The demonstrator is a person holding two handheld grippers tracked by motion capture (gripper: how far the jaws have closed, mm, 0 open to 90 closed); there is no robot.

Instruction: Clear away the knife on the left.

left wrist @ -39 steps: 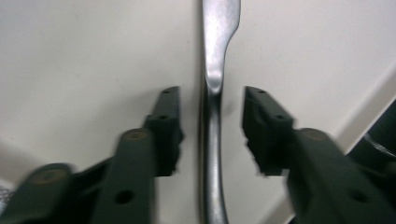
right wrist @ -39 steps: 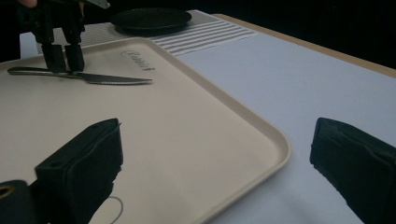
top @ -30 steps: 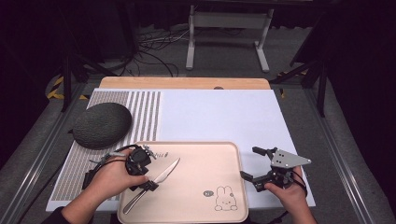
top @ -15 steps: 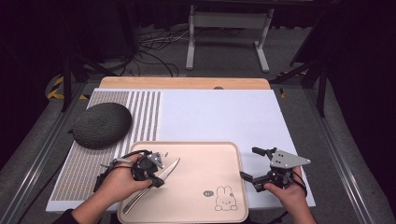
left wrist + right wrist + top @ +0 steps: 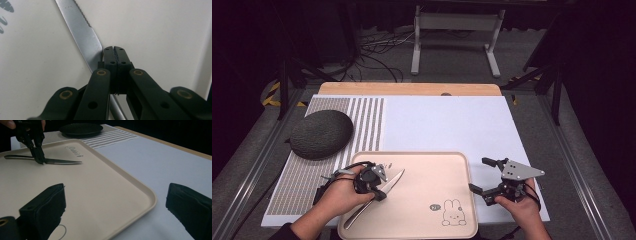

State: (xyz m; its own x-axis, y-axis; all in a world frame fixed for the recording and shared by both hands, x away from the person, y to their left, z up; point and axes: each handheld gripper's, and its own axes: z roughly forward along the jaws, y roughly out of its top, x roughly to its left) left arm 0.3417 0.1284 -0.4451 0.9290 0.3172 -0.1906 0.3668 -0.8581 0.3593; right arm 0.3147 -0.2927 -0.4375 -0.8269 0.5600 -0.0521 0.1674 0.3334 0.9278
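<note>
A table knife [image 5: 384, 187] lies flat on the left half of a beige tray [image 5: 437, 165], blade pointing up and right. My left gripper [image 5: 378, 195] comes down on it from the left with its jaws shut, pad against pad. In the left gripper view the tips [image 5: 115, 50] sit over the knife [image 5: 82, 32] where blade meets handle, and the knife runs under them rather than between them. The right gripper view has the same gripper [image 5: 38, 160] touching the knife [image 5: 60, 161]. My right gripper [image 5: 479, 175] is open, level, just right of the tray, with nothing between its jaws [image 5: 115, 202].
A dark oval dish [image 5: 321, 134] rests on a striped mat [image 5: 362, 120] at the left. A white sheet [image 5: 447, 125] covers the table beyond the tray. A rabbit drawing [image 5: 452, 212] marks the tray's near right corner. Metal stand legs are behind the table.
The left hand has slid a little right and nearer, bringing its gripper down onto the knife. The right hand has not moved.
</note>
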